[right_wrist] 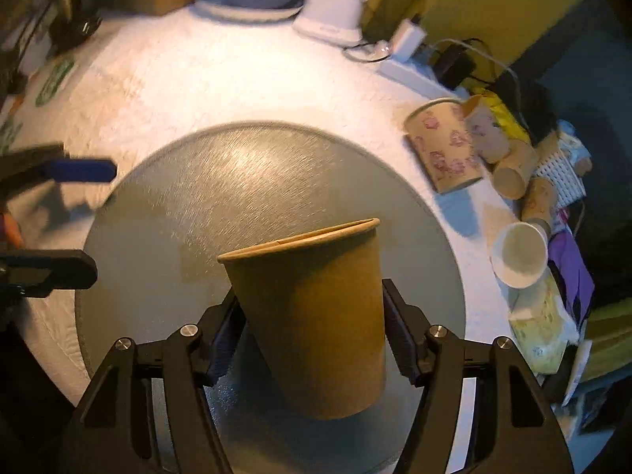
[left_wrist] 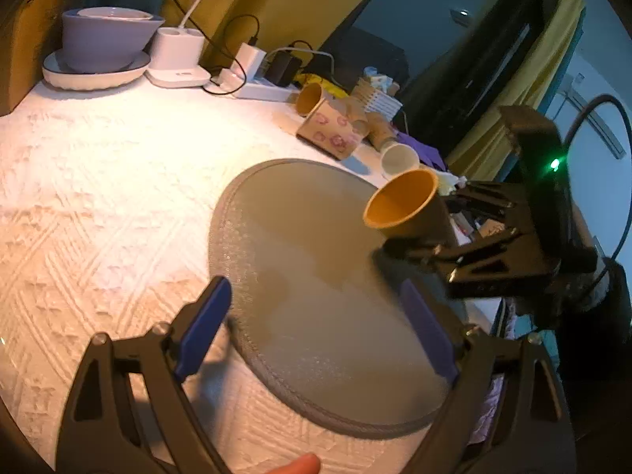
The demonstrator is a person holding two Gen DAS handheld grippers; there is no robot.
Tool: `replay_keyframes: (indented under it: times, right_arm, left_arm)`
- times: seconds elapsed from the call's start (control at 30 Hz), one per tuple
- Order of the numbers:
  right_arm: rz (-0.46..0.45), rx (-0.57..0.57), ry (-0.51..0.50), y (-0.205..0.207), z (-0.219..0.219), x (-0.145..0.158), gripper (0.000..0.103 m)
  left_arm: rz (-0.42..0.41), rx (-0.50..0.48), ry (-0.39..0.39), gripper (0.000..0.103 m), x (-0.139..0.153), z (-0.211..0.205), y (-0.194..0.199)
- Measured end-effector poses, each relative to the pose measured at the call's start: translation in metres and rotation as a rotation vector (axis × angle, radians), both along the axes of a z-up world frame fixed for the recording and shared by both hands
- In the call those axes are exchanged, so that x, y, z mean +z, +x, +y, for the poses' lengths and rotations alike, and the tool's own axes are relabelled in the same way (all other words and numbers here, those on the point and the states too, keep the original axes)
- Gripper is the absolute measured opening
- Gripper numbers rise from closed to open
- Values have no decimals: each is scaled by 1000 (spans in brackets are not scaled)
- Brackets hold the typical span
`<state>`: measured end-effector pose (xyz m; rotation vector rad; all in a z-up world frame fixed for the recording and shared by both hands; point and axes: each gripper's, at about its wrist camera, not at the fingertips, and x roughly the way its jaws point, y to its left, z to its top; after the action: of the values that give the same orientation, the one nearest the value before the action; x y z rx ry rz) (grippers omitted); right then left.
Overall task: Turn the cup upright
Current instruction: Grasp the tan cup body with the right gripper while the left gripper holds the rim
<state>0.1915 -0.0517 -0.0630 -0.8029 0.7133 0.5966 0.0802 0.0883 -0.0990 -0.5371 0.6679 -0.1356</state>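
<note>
A brown paper cup is clamped between the fingers of my right gripper, held above the round grey mat. The cup is tilted, with its rim pointing up and away. In the left wrist view the same cup shows its orange inside at the mat's right edge, gripped by the right gripper. My left gripper is open and empty, with blue pads, hovering over the near side of the mat.
Several paper cups lie in a pile at the right edge of the white tablecloth. A white cup lies beside them. A grey bowl on a plate, a white charger base and a power strip stand at the back.
</note>
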Motion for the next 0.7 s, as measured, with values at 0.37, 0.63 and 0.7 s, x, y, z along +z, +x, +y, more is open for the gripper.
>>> replay_keyframes:
  times: [0.37, 0.63, 0.7]
  right_arm:
    - [52, -51, 532, 3, -46, 26, 68]
    - [95, -120, 786, 3, -73, 10, 69]
    - [117, -135, 809, 5, -76, 4, 69]
  left_arm:
    - [29, 51, 19, 89, -3, 3, 4]
    - [40, 46, 46, 89, -3, -1, 7]
    - [42, 44, 47, 89, -4, -1, 7]
